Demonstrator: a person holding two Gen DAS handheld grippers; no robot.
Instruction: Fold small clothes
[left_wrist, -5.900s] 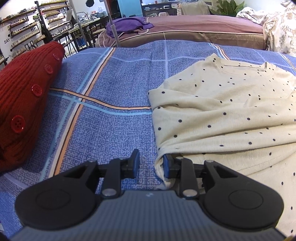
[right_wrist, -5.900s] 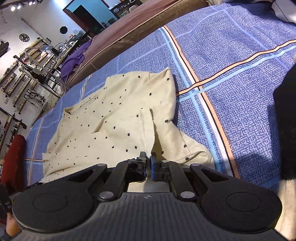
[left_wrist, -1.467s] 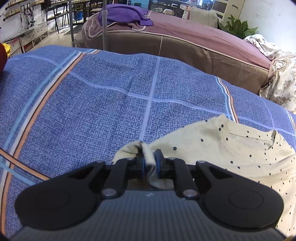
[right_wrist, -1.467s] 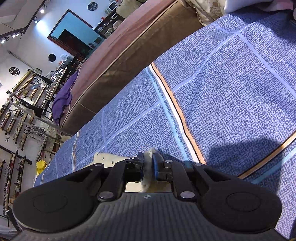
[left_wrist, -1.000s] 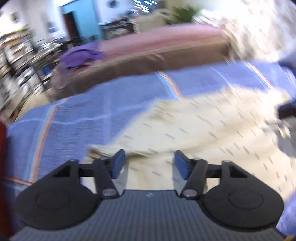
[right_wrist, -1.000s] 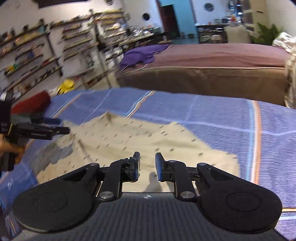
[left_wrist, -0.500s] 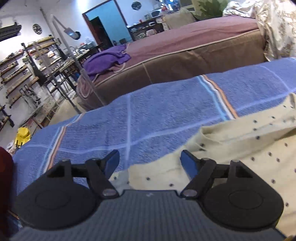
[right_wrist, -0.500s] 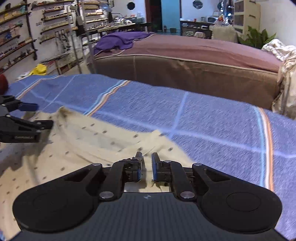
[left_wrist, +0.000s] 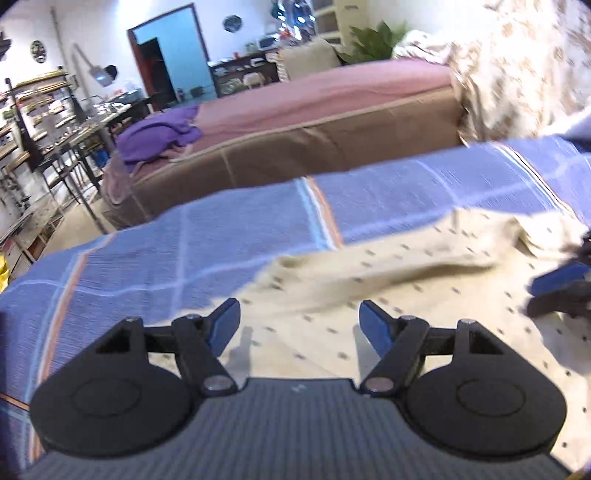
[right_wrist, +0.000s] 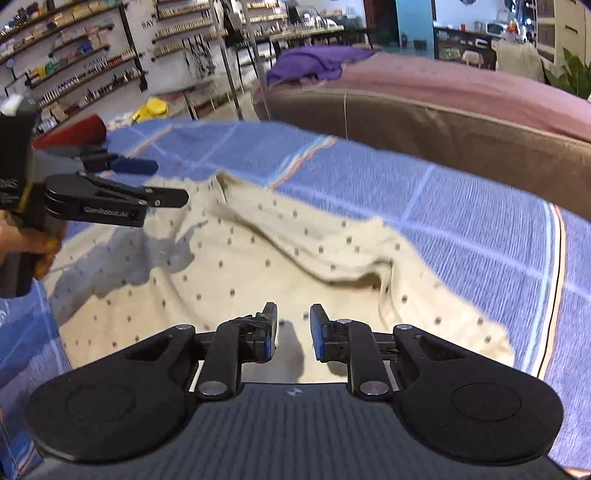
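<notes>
1. Left tool (left_wrist: 299, 321): jaws spread wide, nothing between, hovering over near part of shirt (left_wrist: 424, 302). Right tool (right_wrist: 293, 330): jaws apart w/ a narrower gap, just been opening, no cloth in them; only shirt fabric shows below.
2. Shirt = cream, small dark dots, lying mostly flat on bed cover (right_wrist: 461, 206), spread between both tools. One ridge of bunched fabric runs across its far side; far edge a bit rumpled.
3. Handling (judgement): light, thin, floppy knit. Won't hold shape, will drape and drag when lifted. Not fragile. Prob. slips little on the woven cover, so pulling one corner may tow the whole thing.
4. Where to grip (judgement): pinch an edge or corner, not mid-panel. Far bunched ridge gives an easy raised fold to nip; a hem corner on each side suits a two-handed fold. Flat centre gives pads nothing to bite.
5. Surface: blue patterned bed cover w/ orange/white stripes; soft, gives under pressure, so pads can press in to catch an edge.
6. Farther: second bed (right_wrist: 461, 110), brown side, pink top, purple cloth (right_wrist: 314, 62) heaped on it. Red item (right_wrist: 74, 133) at the cover's far left.
7. Room beyond: wall shelves (right_wrist: 74, 70) packed w/ small goods, blue doorway (left_wrist: 170, 62), potted plant (left_wrist: 373, 40).
</notes>
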